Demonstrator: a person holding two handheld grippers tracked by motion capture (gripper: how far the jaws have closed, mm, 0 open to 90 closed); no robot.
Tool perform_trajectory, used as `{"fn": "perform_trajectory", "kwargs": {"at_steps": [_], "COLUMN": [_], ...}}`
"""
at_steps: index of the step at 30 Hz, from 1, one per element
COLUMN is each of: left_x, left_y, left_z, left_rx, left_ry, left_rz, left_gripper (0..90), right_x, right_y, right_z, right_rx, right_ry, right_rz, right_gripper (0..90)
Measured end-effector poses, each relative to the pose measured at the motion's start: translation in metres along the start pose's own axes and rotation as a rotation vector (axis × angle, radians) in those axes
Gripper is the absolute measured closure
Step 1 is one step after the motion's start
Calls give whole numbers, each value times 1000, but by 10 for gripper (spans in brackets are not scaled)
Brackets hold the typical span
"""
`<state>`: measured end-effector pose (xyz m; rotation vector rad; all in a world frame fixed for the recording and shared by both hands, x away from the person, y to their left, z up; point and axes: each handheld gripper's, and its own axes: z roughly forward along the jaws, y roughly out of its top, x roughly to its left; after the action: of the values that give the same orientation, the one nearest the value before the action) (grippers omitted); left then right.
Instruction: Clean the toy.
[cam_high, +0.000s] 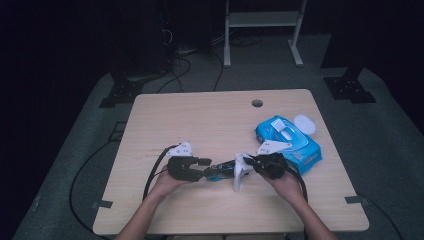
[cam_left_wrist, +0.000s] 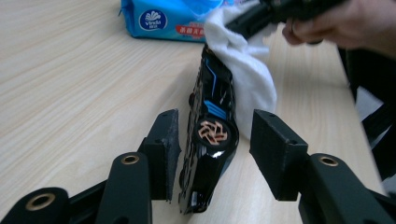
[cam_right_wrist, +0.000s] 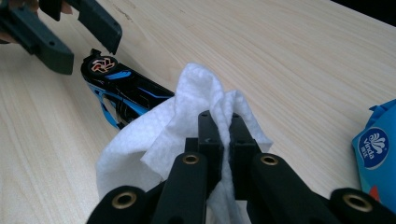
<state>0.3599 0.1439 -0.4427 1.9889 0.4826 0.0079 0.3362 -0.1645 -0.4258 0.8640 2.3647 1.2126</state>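
Note:
A black toy car with blue stripes (cam_high: 220, 171) (cam_left_wrist: 210, 135) (cam_right_wrist: 121, 86) lies tipped on its side on the wooden table (cam_high: 200, 120). My left gripper (cam_high: 206, 167) (cam_left_wrist: 215, 116) (cam_right_wrist: 88, 53) stands open around the car's near end. One pad sits close beside the car and the other is clearly apart from it. My right gripper (cam_high: 249, 161) (cam_right_wrist: 222, 119) is shut on a white wipe (cam_high: 240, 172) (cam_left_wrist: 247, 70) (cam_right_wrist: 187, 107). The wipe drapes over the car's far end.
A blue pack of wet wipes (cam_high: 290, 140) (cam_left_wrist: 168, 18) (cam_right_wrist: 378, 149) lies at the right of the table, its round white lid (cam_high: 304, 123) flipped open. A cable hole (cam_high: 257, 103) sits near the far edge. Bare wood stretches to the left and back.

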Motion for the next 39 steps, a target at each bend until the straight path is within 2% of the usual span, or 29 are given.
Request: {"fn": "perform_trajectory", "kwargs": {"at_steps": [3,5,6,8,23,36,37,39], "left_x": [5,9,11,13,7,3,2,-1], "left_y": [1,1,0,-1,-1,-2,-3,-7], "left_z": [2,3,4,4,9,12,13,18], "left_rx": [15,7,11,7,43,86,90,150], "left_ry": [4,-6,3,-10,-25,-52,-51,12], "left_rz": [-43,-84,-95,-119,-118,-113,-113,-74], "left_gripper": [514,509,510,509,436,384,382,384], "right_x": [0,1,1,1,9,12,13,14], "right_y": [-1,-1,-1,-2,-5,-12,-12,-14], "right_z": [0,-1,-1,-1,-9,-16,-16,-14], "right_rx": [-1,-2,-3,-5,0,0,1,27], "right_ry": [1,3,3,3,15,40,41,42], "right_rz": [-6,-6,-6,-10,-40,-39,-39,-52], "right_gripper": [866,866,865,866,866,866,865,865]}}
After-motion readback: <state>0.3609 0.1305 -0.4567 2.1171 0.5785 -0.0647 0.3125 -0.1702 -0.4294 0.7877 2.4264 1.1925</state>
